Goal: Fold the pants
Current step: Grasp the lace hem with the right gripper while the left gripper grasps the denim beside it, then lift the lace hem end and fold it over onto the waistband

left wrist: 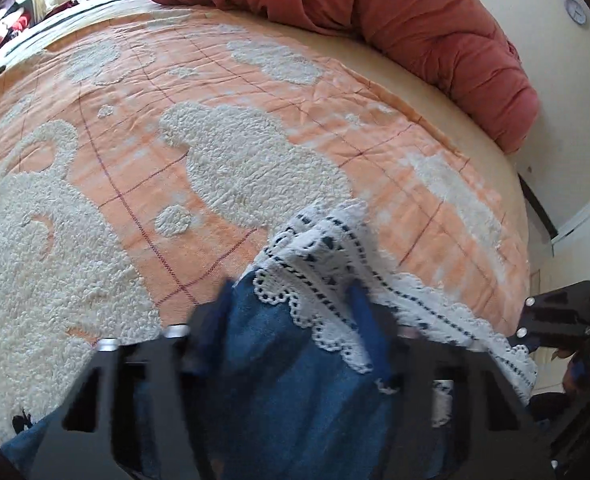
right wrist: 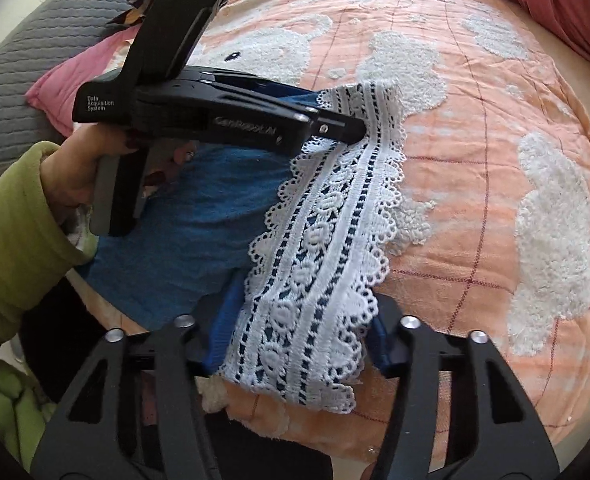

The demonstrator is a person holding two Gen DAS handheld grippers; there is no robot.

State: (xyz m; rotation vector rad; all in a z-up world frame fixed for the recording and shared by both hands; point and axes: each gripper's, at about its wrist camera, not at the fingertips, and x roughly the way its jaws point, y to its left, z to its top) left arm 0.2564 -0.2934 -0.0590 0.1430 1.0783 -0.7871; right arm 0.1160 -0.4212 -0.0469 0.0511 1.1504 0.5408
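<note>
The blue denim pants [left wrist: 279, 380] have a white lace hem [left wrist: 327, 264]. My left gripper [left wrist: 291, 316] is shut on the pants near the lace and holds the hem above the bed. In the right wrist view the pants [right wrist: 199, 216] hang between both grippers, the lace hem [right wrist: 323, 264] stretched between them. My right gripper [right wrist: 295, 344] is shut on the lace end of the pants. The left gripper [right wrist: 347, 128] shows there from the side, clamped on the far end of the lace, held by a hand in a green sleeve.
An orange quilt [left wrist: 223, 92] with white fluffy shapes covers the bed [right wrist: 475, 160]. A red duvet [left wrist: 375, 12] lies bunched along the far edge. A grey quilted cushion [right wrist: 27, 48] and a pink cloth [right wrist: 75, 80] lie at the left. The right gripper's body [left wrist: 567, 320] shows at the right edge.
</note>
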